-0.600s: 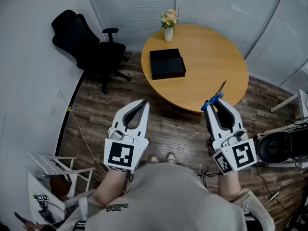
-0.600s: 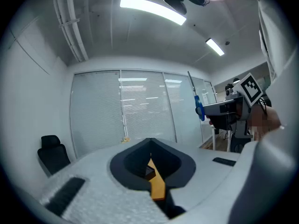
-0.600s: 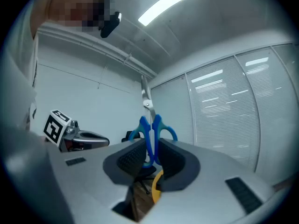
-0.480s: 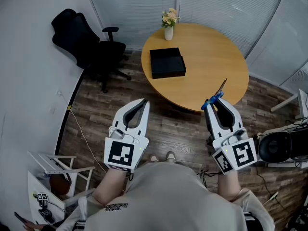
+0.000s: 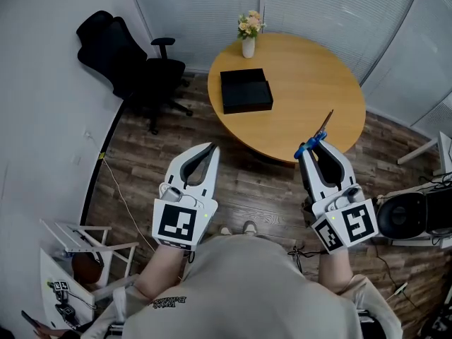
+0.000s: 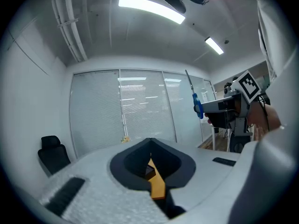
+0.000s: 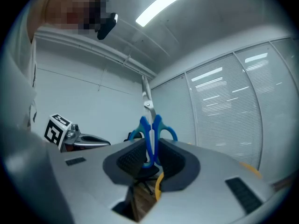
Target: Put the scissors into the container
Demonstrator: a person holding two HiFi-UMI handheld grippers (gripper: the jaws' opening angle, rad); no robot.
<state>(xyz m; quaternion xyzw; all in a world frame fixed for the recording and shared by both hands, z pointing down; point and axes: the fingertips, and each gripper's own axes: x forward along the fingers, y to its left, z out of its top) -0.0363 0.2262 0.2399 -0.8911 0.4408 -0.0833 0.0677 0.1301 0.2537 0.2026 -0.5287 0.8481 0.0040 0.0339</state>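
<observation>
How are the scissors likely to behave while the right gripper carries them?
The scissors look stiff: metal blades, blue plastic handles. The right gripper pinches only the handles, blades sticking out beyond the jaws, so they could pivot if bumped. They seem small beside the gripper, so probably light.

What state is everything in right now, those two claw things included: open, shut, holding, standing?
scissors: blades closed, gripped at the blue handles.
right gripper: shut on the scissors.
left gripper: shut, empty.
container: on the table; open or lidded, can't tell.
vase: upright, holding flowers.
office chair: upright, unoccupied.
</observation>
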